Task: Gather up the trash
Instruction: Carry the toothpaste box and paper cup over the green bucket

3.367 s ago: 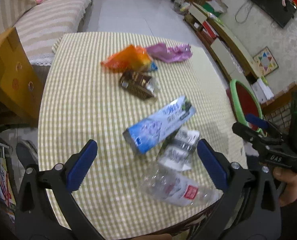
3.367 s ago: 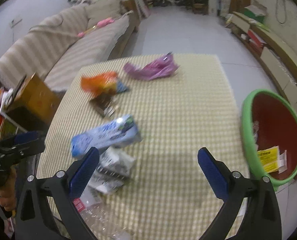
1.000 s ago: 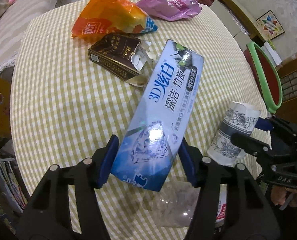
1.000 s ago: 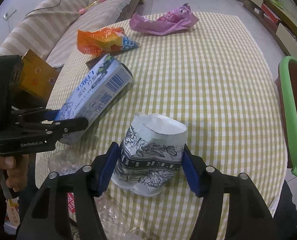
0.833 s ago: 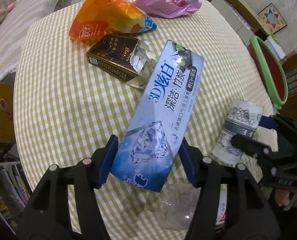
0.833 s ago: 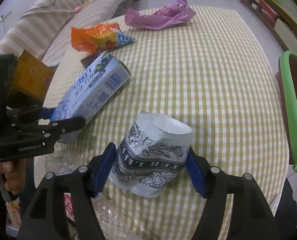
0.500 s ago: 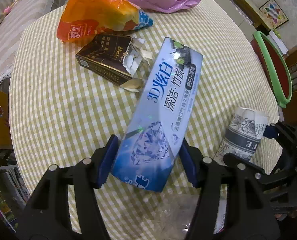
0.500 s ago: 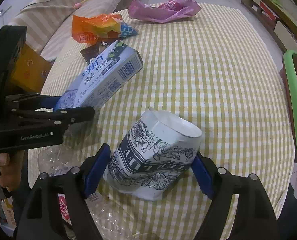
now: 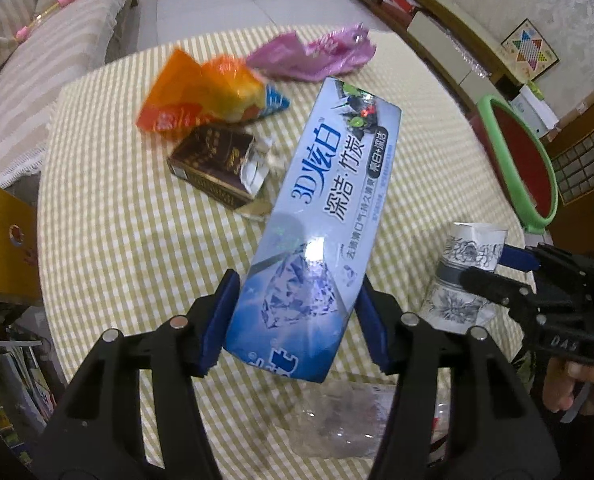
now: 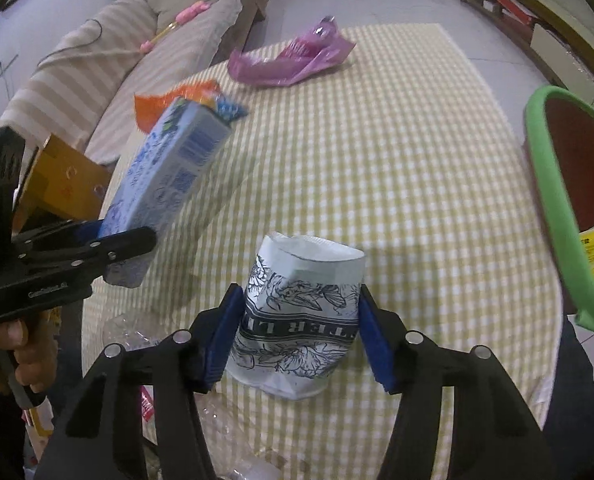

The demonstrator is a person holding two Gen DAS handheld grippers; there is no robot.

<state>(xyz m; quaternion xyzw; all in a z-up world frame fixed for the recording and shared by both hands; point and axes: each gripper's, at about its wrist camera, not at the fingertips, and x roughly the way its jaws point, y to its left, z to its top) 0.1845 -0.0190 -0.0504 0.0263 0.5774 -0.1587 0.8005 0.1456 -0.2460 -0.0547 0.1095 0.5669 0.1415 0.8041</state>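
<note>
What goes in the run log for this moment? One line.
left gripper: shut on toothpaste box | right gripper: shut on paper cup | both lifted | bin: right of table

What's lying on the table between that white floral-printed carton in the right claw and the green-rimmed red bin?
Nothing: in the right wrist view only bare checked tablecloth lies between the white floral-printed carton and the green-rimmed red bin.

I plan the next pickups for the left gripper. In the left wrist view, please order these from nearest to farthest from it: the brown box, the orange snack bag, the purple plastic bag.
1. brown box: nearest the left gripper, ahead and left.
2. orange snack bag: just behind it, touching.
3. purple plastic bag: farthest, at the table's far edge.
</note>
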